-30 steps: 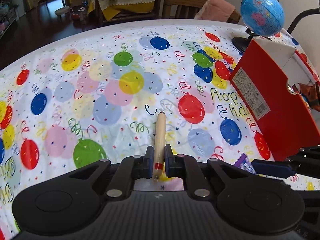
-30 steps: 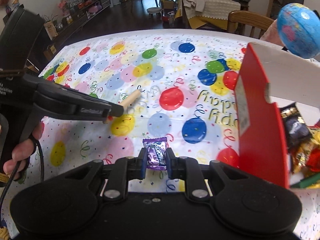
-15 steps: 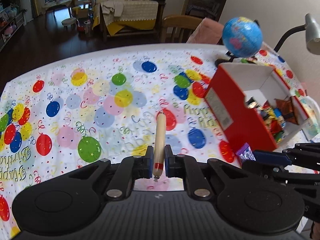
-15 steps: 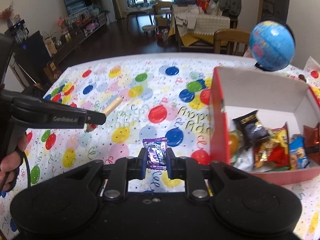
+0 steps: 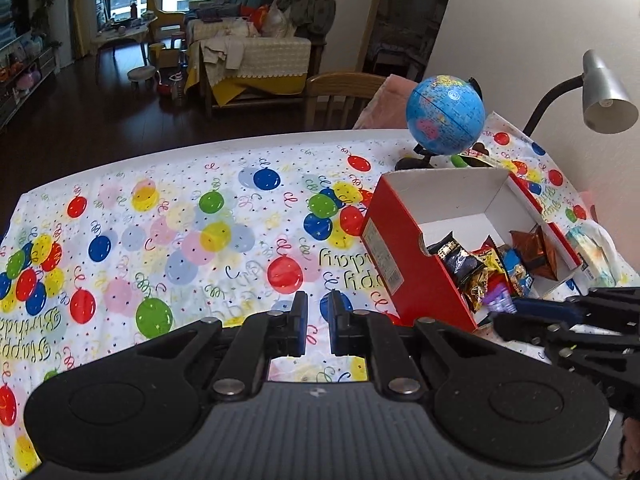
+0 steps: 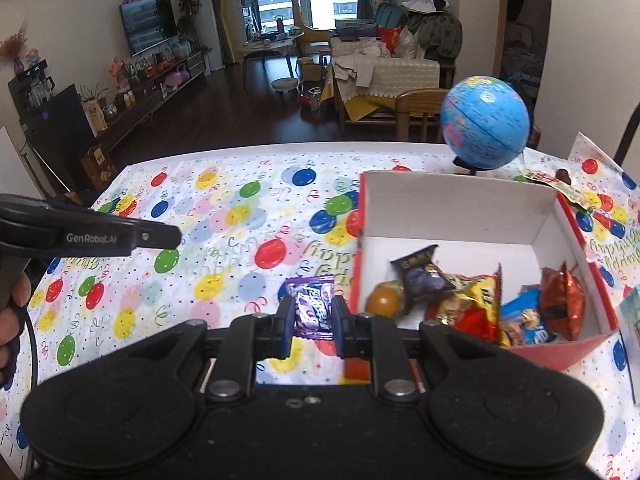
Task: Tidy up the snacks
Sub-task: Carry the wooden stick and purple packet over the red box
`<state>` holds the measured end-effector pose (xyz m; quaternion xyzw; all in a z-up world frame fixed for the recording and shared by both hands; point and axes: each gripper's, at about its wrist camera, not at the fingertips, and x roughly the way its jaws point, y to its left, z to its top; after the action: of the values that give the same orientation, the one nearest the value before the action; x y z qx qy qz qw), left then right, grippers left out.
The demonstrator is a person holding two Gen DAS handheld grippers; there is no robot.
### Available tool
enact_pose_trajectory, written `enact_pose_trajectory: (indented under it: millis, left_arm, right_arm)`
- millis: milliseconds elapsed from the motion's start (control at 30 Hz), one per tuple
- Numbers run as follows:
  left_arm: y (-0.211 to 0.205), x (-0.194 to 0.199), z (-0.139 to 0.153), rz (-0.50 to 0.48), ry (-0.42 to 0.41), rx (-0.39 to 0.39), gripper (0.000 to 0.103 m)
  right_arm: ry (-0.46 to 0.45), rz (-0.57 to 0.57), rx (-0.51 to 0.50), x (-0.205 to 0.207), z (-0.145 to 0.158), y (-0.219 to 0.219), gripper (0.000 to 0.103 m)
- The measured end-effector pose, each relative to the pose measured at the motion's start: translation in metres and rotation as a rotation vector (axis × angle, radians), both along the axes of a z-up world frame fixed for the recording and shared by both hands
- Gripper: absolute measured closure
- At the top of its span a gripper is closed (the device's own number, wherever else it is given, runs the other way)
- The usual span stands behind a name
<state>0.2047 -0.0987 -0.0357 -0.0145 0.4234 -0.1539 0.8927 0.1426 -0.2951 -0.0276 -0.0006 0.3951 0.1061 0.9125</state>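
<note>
My left gripper [image 5: 318, 312] hangs over the balloon tablecloth [image 5: 180, 240], jaws nearly together with nothing between them; no sausage stick shows in either view. From the right wrist view it [image 6: 172, 236] reaches in from the left, held by a hand. My right gripper [image 6: 311, 322] is shut on a purple candy packet [image 6: 312, 300], just left of the red box [image 6: 460, 216]. The same packet [image 5: 498, 300] shows at the box's near corner in the left view. The open red box [image 5: 412, 276] has a white inside and holds several wrapped snacks [image 6: 472, 300].
A blue globe [image 5: 446, 114] stands behind the box, with a desk lamp [image 5: 606, 96] to its right. A pale packet [image 5: 596, 248] lies right of the box. A wooden chair [image 5: 340, 92] stands at the table's far edge.
Both grippers have risen and moved toward the red box, whose inside now shows. The sausage stick held between my left fingers half a second ago is gone from view. The purple packet stays gripped.
</note>
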Motion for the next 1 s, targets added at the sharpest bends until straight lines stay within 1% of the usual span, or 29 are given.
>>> enact_pose_trajectory:
  millis: [167,233,300,333,367,400,433,467,700,800,1000]
  left_arm:
    - [0.000,-0.007,-0.026,0.015,0.086,0.022,0.093]
    - [-0.003,-0.008,-0.043,0.023,0.139,0.026,0.093]
    - [-0.009,-0.010,-0.059,0.029,0.180,0.040,0.090]
    - [-0.011,-0.011,-0.067,0.026,0.199,0.038,0.085]
    - [-0.013,-0.011,-0.073,0.026,0.218,0.029,0.075]
    - [-0.015,-0.012,-0.078,0.027,0.231,0.021,0.069]
    - [-0.018,-0.013,-0.083,0.027,0.240,0.013,0.052]
    - [-0.020,-0.014,-0.087,0.031,0.242,0.009,0.041]
    - [-0.035,-0.011,-0.119,0.057,0.284,0.066,0.041]
    - [-0.037,-0.009,-0.132,0.069,0.309,0.078,0.042]
    - [-0.045,-0.016,-0.137,0.057,0.277,0.104,0.044]
  right_arm:
    - [0.015,0.006,0.024,-0.008,-0.007,-0.008,0.086]
    - [0.020,0.009,0.032,-0.012,-0.011,-0.010,0.086]
    - [0.026,0.010,0.030,-0.015,-0.014,-0.011,0.086]
    - [0.030,0.009,0.029,-0.016,-0.015,-0.012,0.086]
    - [0.033,0.007,0.027,-0.017,-0.016,-0.014,0.086]
    - [0.035,0.005,0.026,-0.018,-0.017,-0.015,0.086]
    - [0.038,0.002,0.026,-0.019,-0.018,-0.017,0.086]
    - [0.040,0.000,0.026,-0.021,-0.018,-0.020,0.086]
    - [0.059,-0.031,0.013,-0.029,-0.027,-0.037,0.086]
    - [0.071,-0.044,0.011,-0.031,-0.031,-0.042,0.085]
    - [0.084,-0.047,0.014,-0.032,-0.037,-0.047,0.085]
